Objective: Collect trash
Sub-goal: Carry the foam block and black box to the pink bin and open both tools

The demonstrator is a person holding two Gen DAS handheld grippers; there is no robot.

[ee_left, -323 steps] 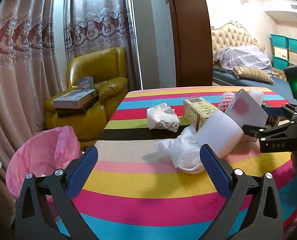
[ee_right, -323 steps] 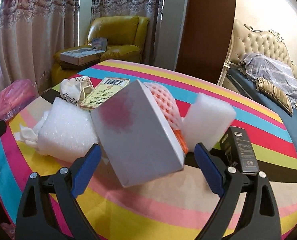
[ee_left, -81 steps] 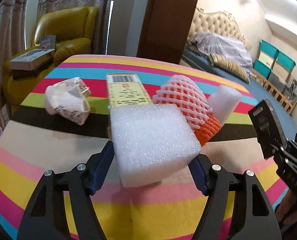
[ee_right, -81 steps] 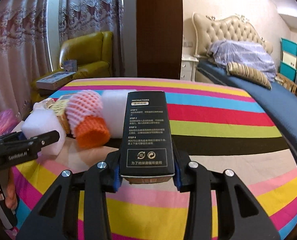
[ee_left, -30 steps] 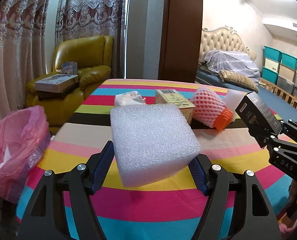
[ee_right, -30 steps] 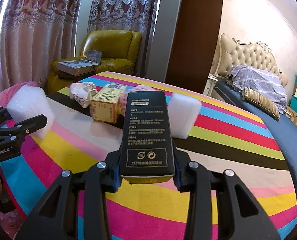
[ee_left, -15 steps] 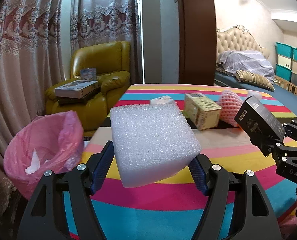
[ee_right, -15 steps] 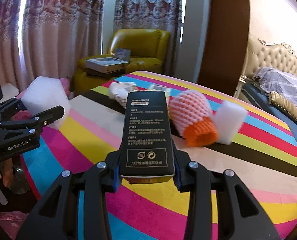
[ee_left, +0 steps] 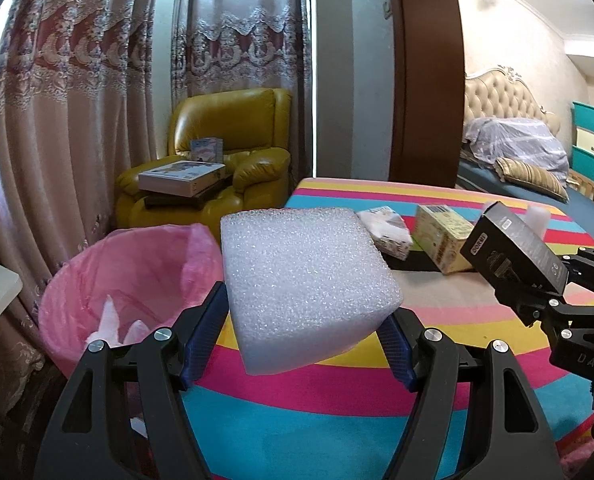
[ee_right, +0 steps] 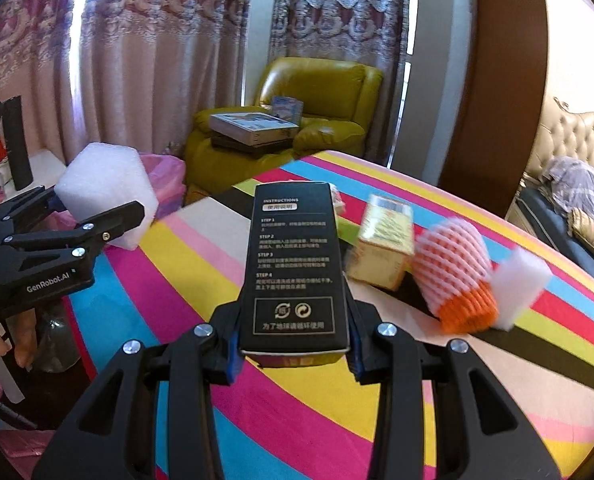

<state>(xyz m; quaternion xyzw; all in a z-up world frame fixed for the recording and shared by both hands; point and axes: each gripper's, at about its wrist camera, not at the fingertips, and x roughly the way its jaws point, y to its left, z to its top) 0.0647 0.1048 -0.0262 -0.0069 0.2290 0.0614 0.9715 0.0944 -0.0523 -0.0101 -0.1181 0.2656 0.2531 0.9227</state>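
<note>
The left gripper point(ee_left: 303, 340) pinches a big white foam block point(ee_left: 305, 280) between its two blue pads; the block fills the whole gap and stands out forward of the fingers. Ahead of this gripper and to its left side, lower than the block, stands the trash bin with a pink bag point(ee_left: 133, 280), open at the top, with some white crumpled pieces lying inside. The block is held just beside the bin's rim, above the edge of the desk point(ee_left: 337, 400), which has a cloth of bright coloured stripes.

The right gripper point(ee_right: 295, 344) is pressed together on a slim black box point(ee_right: 297, 268) with white printed instructions on its upper face; the box points forward from between the fingers. Seen from the left wrist view, this black box point(ee_left: 513, 252) is to the right of the foam block and apart from it.

Ahead of the right gripper and a little to its right, on the desk, lie a yellow carton point(ee_right: 383, 252), a pink and orange foam net point(ee_right: 457, 276) and a small white foam piece point(ee_right: 517, 292), the net touching the foam piece. A crumpled white paper point(ee_left: 387, 230) lies beside the yellow carton, further ahead of the left gripper. Behind the desk there is a yellow armchair point(ee_left: 233, 148) with boxes on it, before long curtains.
</note>
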